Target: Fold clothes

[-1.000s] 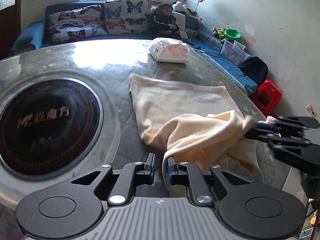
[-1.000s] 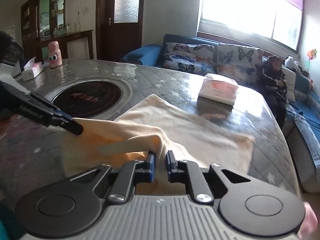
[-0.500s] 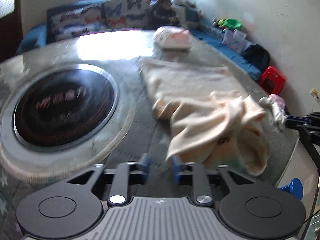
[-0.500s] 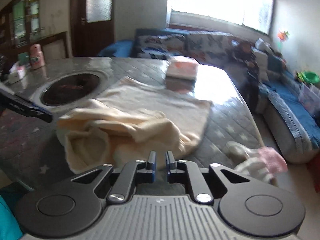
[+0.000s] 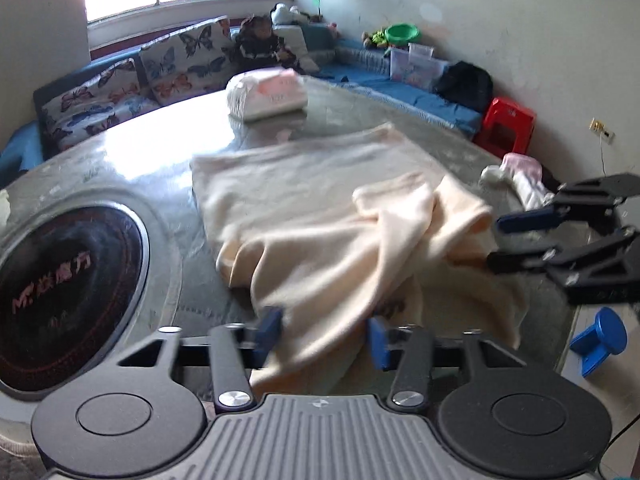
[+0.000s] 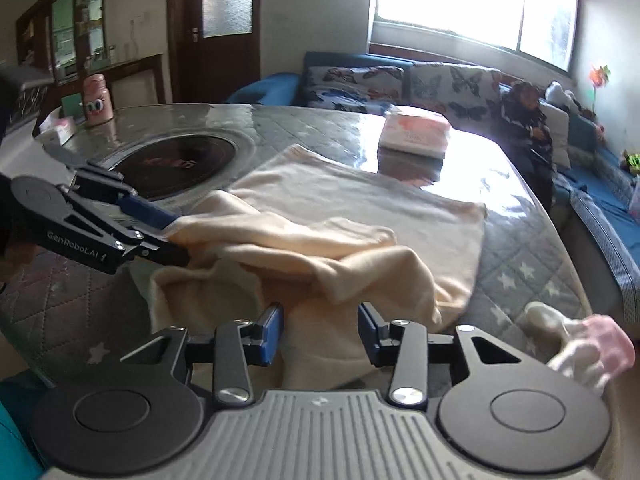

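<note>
A cream garment [image 5: 320, 216] lies on the quilt-patterned round table [image 5: 168, 160], its far half spread flat toward 12 o'clock and its near half bunched in loose folds toward 6 o'clock. The left gripper [image 5: 324, 330] hovers at the garment's near edge with its blue-padded jaws parted to a middling gap; a fold of cloth lies between them, but the pads do not press on it. The right gripper [image 6: 320, 326] sits at the other near corner, its jaws having just been opening, and cloth lies loosely between its pads too (no pinch visible). In the left wrist view the right gripper shows at 3 o'clock, just beside the bunched fold. The round dark hotplate [image 5: 60, 292] set into the table sits at 9 o'clock of the garment. A white wrapped packet [image 5: 268, 94] stands beyond the garment at 12 o'clock, apart from it. Pink-and-white cloth [image 6: 580, 344] lies at the table's edge at 4 o'clock in the right wrist view.
</note>
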`<state>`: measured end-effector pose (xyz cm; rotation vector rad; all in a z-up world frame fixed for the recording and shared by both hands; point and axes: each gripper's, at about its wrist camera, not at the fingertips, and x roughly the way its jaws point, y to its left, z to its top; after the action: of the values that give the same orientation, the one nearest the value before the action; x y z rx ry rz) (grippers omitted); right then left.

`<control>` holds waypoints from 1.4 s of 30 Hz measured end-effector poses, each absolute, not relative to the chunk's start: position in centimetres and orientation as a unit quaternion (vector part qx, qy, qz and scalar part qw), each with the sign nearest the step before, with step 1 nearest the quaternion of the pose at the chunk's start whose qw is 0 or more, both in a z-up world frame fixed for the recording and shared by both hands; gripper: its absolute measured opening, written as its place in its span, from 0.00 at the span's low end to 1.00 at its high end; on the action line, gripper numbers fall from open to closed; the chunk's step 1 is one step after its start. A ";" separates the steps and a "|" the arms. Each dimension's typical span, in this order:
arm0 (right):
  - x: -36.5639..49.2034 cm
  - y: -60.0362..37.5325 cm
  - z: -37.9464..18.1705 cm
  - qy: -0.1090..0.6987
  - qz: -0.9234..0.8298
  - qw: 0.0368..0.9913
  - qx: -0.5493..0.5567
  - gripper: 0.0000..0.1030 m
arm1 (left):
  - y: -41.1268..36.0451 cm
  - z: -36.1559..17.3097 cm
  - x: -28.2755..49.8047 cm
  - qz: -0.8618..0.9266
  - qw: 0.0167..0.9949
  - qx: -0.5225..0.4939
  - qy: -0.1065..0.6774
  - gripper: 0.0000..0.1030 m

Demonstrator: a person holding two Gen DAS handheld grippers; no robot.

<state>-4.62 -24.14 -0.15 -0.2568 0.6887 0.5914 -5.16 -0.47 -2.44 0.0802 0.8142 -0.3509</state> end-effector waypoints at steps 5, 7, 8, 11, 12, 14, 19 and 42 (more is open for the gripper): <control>-4.0 -25.6 -0.1 0.334 0.270 0.899 -0.085 0.41 | 2.0 -3.1 -5.3 -0.154 0.900 0.001 0.407 0.11; -3.5 -26.1 0.2 0.330 0.267 0.903 -0.063 0.41 | 2.8 -3.1 -5.7 -0.146 0.902 -0.003 0.407 0.09; -3.1 -26.2 0.3 0.329 0.263 0.905 -0.054 0.41 | 3.2 -3.1 -5.9 -0.141 0.902 -0.005 0.408 0.07; -1.7 -26.1 -0.2 0.328 0.248 0.910 -0.046 0.41 | 4.2 -3.3 -6.5 -0.130 0.902 -0.013 0.412 0.06; -1.2 -25.8 -0.6 0.331 0.242 0.911 -0.048 0.42 | 4.5 -3.3 -6.8 -0.127 0.902 -0.016 0.413 0.06; 0.0 -25.1 -1.6 0.342 0.235 0.908 -0.052 0.43 | 5.2 -3.4 -7.3 -0.122 0.902 -0.025 0.414 0.04; 1.3 -22.8 -2.8 0.346 0.244 0.905 -0.051 0.46 | 7.2 -3.4 -8.6 -0.096 0.905 -0.046 0.413 0.00; -2.8 -8.0 -3.9 0.272 0.431 0.832 -0.220 0.51 | 13.9 0.8 -12.4 -0.022 0.930 -0.068 0.360 0.03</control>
<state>-2.76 -7.99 -3.93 -0.4654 0.5759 0.9141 -12.44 13.87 0.82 -0.1391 0.7380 -0.0454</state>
